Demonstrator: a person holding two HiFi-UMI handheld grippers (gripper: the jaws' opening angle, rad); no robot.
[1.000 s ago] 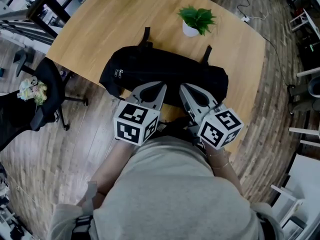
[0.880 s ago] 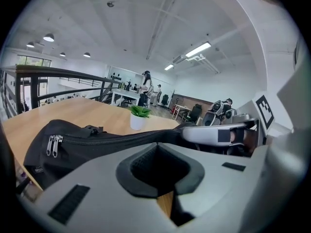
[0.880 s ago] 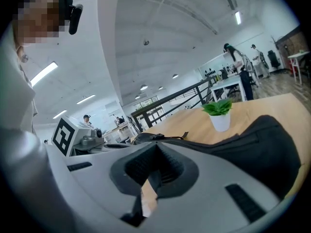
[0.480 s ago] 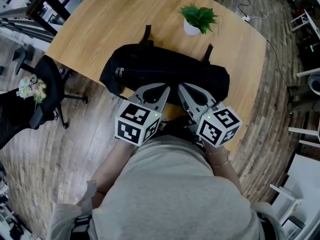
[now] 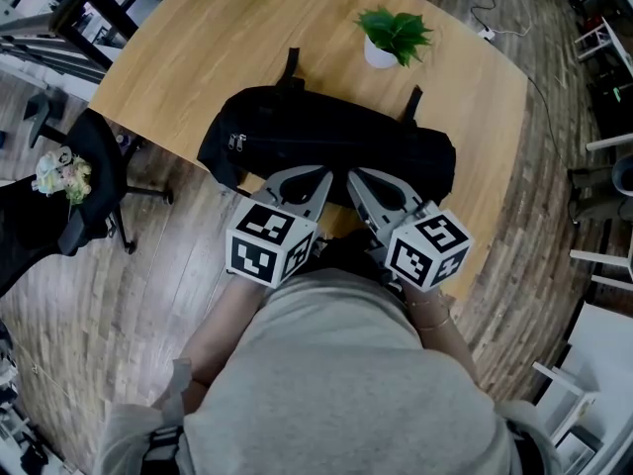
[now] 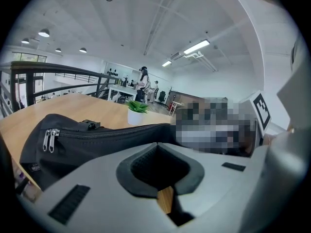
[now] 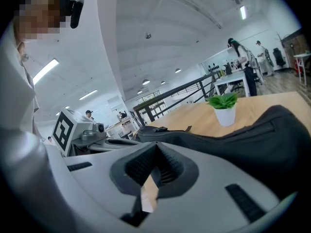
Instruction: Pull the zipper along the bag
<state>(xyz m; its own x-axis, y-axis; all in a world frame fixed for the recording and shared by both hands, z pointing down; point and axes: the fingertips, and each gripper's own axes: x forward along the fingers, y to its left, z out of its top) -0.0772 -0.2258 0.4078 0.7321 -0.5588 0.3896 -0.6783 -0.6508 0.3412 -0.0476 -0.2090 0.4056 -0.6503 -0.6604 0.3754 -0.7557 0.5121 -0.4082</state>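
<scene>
Left gripper (image 5: 322, 173) and right gripper (image 5: 352, 176), both closed and empty, sit at the black duffel bag's (image 5: 326, 132) 6 o'clock edge.

I see a wooden table (image 5: 227, 38) carrying a black bag (image 5: 326, 137) along its near edge and a potted plant (image 5: 391, 38) at the far right.

Head view steeply down, gripper views low, close, sharing bag (image 5: 326, 146)
</scene>
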